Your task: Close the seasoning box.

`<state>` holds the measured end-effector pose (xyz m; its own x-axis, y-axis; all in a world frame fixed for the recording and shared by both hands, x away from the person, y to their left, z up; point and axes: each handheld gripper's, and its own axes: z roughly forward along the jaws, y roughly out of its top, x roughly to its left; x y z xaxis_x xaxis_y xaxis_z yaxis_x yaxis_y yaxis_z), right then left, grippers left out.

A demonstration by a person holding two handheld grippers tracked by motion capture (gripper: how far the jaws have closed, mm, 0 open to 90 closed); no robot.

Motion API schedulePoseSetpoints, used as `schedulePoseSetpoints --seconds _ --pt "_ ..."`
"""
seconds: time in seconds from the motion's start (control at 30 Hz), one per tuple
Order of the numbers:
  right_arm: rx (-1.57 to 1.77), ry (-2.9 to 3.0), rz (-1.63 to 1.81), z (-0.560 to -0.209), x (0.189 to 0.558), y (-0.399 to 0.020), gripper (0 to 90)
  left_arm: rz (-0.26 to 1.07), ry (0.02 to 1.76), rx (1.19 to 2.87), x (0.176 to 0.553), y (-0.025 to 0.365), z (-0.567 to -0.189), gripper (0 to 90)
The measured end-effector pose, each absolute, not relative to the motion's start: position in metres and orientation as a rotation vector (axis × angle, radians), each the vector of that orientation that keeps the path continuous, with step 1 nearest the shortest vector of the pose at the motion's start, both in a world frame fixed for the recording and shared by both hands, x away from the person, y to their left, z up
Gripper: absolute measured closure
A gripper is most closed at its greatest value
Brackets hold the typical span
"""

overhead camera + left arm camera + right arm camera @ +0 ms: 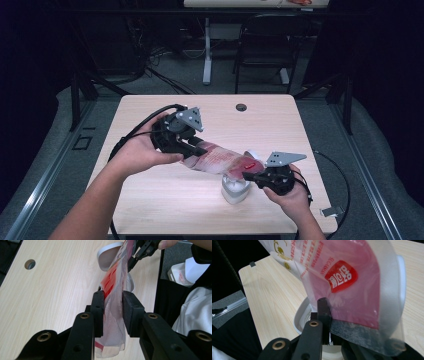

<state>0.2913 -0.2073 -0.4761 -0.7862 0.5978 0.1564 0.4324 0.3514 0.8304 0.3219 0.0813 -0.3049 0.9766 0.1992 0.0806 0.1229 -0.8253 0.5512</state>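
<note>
A clear plastic bag (220, 160) with red print is stretched between both grippers above the table (150, 200). My left gripper (197, 150) is shut on one end of it; in the left gripper view the pads (98, 305) pinch the crumpled film of the bag (112, 275). My right gripper (249, 175) is shut on the other end. In the right gripper view one black finger (323, 312) clamps the bag's edge while the bag (352, 290) hides the other finger. A white container (235, 191) stands open under the bag's right end, and its rim (299, 315) lies just below the jaws.
A round cable hole (241, 107) sits near the table's far edge. Behind the table are a black chair (270, 40) and a white desk leg (206, 50). A white box (180, 272) lies on the floor beyond the table's edge. Cables trail from both grippers.
</note>
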Motion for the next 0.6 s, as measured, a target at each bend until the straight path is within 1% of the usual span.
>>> schedulePoseSetpoints --seconds 0.6 --pt "0.934 2.436 1.415 -0.4755 0.2910 -0.2072 88.4 0.182 0.229 2.541 0.3217 0.0856 -0.3067 72.8"
